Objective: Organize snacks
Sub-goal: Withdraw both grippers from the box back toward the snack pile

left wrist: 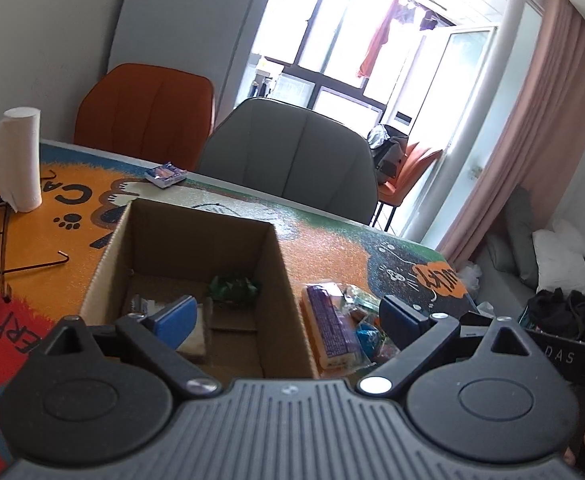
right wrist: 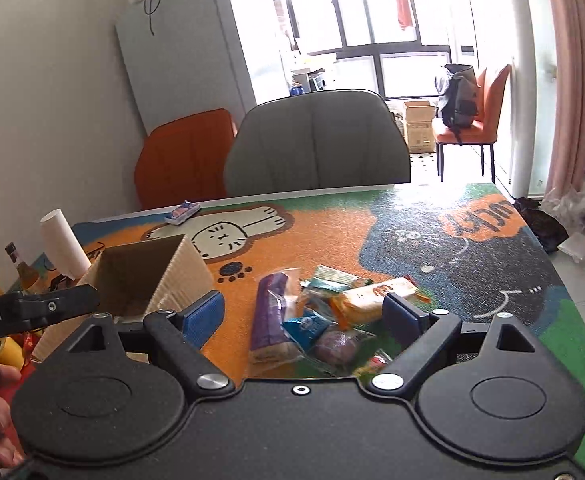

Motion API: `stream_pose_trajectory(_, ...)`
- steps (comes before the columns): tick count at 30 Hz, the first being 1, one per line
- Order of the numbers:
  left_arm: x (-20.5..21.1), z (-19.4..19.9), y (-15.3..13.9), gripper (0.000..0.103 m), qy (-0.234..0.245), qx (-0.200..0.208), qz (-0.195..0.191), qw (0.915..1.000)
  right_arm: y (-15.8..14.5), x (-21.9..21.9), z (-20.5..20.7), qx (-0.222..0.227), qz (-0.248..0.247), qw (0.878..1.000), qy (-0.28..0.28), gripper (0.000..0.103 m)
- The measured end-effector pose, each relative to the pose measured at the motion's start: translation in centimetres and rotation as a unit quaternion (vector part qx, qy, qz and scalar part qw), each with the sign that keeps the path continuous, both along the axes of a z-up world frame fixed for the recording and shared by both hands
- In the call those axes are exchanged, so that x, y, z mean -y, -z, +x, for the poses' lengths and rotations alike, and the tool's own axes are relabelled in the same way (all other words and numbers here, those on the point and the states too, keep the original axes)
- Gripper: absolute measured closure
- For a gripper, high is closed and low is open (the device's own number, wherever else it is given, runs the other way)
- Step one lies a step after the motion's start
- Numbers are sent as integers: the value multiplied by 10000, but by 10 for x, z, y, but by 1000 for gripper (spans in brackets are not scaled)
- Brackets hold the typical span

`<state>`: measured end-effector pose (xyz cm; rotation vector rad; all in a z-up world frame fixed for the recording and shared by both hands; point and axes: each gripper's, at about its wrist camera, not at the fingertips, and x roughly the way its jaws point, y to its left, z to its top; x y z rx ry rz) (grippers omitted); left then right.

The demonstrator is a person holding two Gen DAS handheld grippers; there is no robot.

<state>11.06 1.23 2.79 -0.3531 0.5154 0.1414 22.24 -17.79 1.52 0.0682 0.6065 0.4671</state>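
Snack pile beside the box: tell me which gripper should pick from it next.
Right. The right gripper is open and faces the snack pile directly, while the left gripper is open over the cardboard box, with the pile off to its side.

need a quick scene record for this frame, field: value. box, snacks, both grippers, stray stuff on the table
box: open cardboard box on the cartoon table mat, left of the snack pile
box contents: green wrapped snack, a few other items, hard to identify
snack pile: loose packets on the mat, including purple pack and orange pack
stray snack: small blue packet near the far table edge
left gripper: open, empty, straddling the box's right wall
right gripper: open, empty, above the pile
other: paper towel roll, upright
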Motion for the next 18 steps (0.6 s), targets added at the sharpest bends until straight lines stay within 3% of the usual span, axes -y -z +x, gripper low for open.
stream_pose_trajectory(7, 33, 0, 9, 6, 578, -179, 9, 9982, 7, 25, -9, -103, 14, 9999, 113, 16)
stream_pose_trajectory(11, 45, -2, 20, 6, 751, -225, -177, 9968, 11, 39, -16, -86, 3, 9998, 188, 5)
stream_pose_trajectory(18, 65, -10, 27, 5, 862, -187, 271, 9957, 18, 60, -28, -152, -64, 9995, 267, 0)
